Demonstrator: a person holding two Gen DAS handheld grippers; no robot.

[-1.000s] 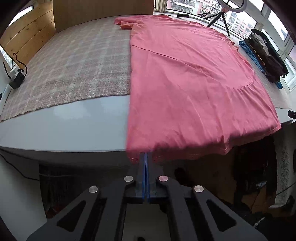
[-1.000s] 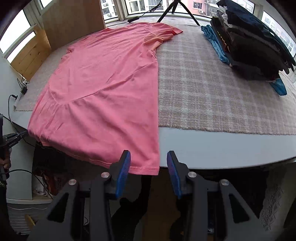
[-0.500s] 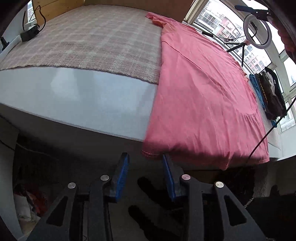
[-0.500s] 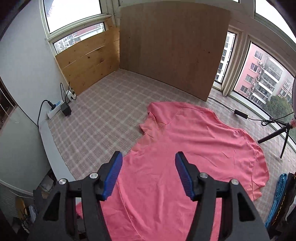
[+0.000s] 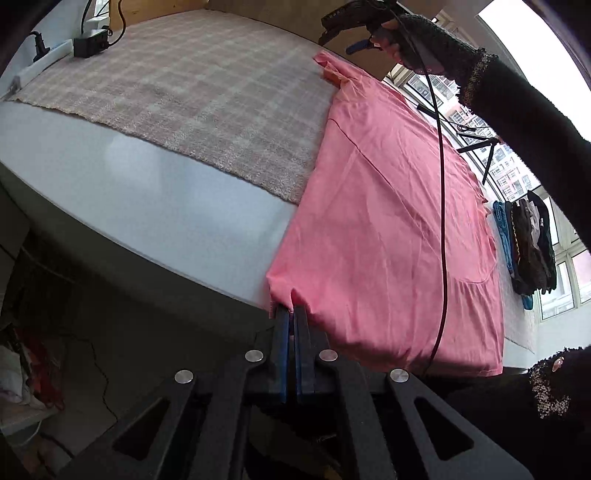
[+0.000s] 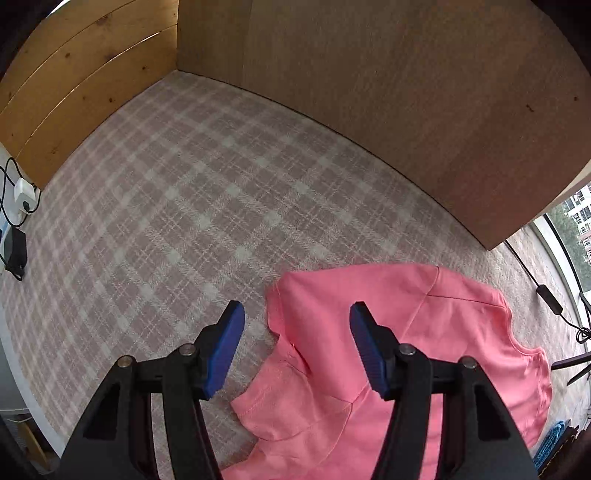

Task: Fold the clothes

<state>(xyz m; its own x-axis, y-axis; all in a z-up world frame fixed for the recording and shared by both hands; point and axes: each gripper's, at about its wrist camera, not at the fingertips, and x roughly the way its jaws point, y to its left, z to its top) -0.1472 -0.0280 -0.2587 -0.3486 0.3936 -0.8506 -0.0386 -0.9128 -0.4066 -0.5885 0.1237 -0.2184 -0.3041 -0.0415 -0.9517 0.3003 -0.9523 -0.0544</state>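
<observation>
A pink T-shirt [image 5: 399, 229] lies flat on the plaid cloth and hangs over the table's near edge. My left gripper [image 5: 291, 314] is shut on the shirt's bottom hem corner at that edge. My right gripper [image 6: 297, 325] is open and hovers above the shirt's shoulder and sleeve [image 6: 332, 350] at the far end, not touching it. In the left wrist view the right gripper [image 5: 364, 35] shows high at the far end, held by a dark-sleeved arm.
A plaid cloth [image 5: 192, 92] covers the grey table [image 5: 140, 199]. A pile of dark folded clothes [image 5: 532, 243] sits at the right. A power strip and charger [image 5: 85, 40] lie far left. Wooden panels [image 6: 406, 110] stand behind the table. A black cable [image 5: 441, 184] hangs across the shirt.
My left gripper has shut on the shirt's hem corner after being open half a second ago. My right gripper has moved further toward the shirt's shoulder and down closer to it.
</observation>
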